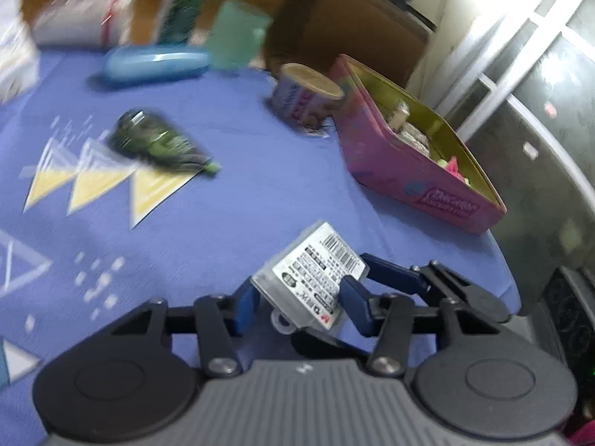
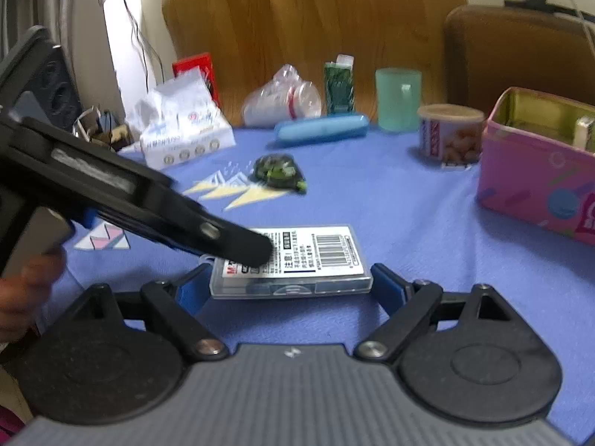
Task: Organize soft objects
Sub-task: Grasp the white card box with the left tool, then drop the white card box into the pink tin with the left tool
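A clear plastic case (image 1: 316, 278) with a barcode label lies on the blue tablecloth (image 1: 241, 193). My left gripper (image 1: 303, 303) has its blue fingers closed on the case's near end. In the right wrist view the same case (image 2: 297, 264) sits between the wide-open fingers of my right gripper (image 2: 292, 286), which do not touch it. The left gripper's body (image 2: 167, 219) reaches in from the left over the case. A green soft turtle toy (image 1: 160, 141) lies farther back; it also shows in the right wrist view (image 2: 279, 169).
A pink tin (image 1: 416, 156) holding small items stands at the right, a snack cup (image 1: 305, 93) beside it. A blue case (image 1: 156, 63), a green mug (image 1: 238, 35), a green carton (image 1: 182, 11), plastic bags (image 1: 81, 11) and tissue packs (image 2: 182, 126) line the back.
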Action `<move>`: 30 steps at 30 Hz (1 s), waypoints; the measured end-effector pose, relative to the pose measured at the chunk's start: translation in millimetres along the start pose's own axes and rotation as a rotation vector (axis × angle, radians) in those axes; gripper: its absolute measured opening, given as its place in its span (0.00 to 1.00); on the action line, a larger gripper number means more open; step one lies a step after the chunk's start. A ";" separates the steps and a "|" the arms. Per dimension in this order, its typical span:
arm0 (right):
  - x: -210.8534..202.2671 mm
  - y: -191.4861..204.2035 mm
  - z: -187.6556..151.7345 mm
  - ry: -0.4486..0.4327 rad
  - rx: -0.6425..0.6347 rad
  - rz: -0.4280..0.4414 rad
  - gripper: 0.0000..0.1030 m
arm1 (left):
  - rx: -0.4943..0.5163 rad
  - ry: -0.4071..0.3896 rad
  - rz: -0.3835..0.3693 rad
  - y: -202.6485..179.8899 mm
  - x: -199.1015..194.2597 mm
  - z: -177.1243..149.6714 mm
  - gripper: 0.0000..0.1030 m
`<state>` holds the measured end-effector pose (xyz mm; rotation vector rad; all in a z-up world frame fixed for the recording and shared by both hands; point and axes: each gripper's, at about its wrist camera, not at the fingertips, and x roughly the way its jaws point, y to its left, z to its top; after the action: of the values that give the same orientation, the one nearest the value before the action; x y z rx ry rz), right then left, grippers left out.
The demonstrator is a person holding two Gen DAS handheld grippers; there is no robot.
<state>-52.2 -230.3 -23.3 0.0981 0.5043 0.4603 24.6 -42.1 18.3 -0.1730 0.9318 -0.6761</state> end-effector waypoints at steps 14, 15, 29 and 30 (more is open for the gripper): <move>-38.7 -100.8 46.3 -0.286 0.035 -0.423 0.89 | 0.304 -0.109 -0.023 -143.1 99.5 106.4 0.51; -38.7 -112.4 47.7 -0.292 0.048 -0.463 0.89 | 0.320 -0.111 -0.012 -149.8 106.5 109.8 0.53; -58.6 -137.8 29.2 -0.350 0.150 -0.642 0.92 | 0.382 -0.188 0.163 -153.4 102.6 90.1 0.65; -60.9 -133.4 28.2 -0.357 0.152 -0.642 0.92 | 0.386 -0.197 0.174 -152.0 98.7 87.6 0.66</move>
<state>-32.2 -376.2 1.4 0.1537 0.1962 -0.2249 63.8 -233.5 66.8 0.1808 0.6057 -0.6515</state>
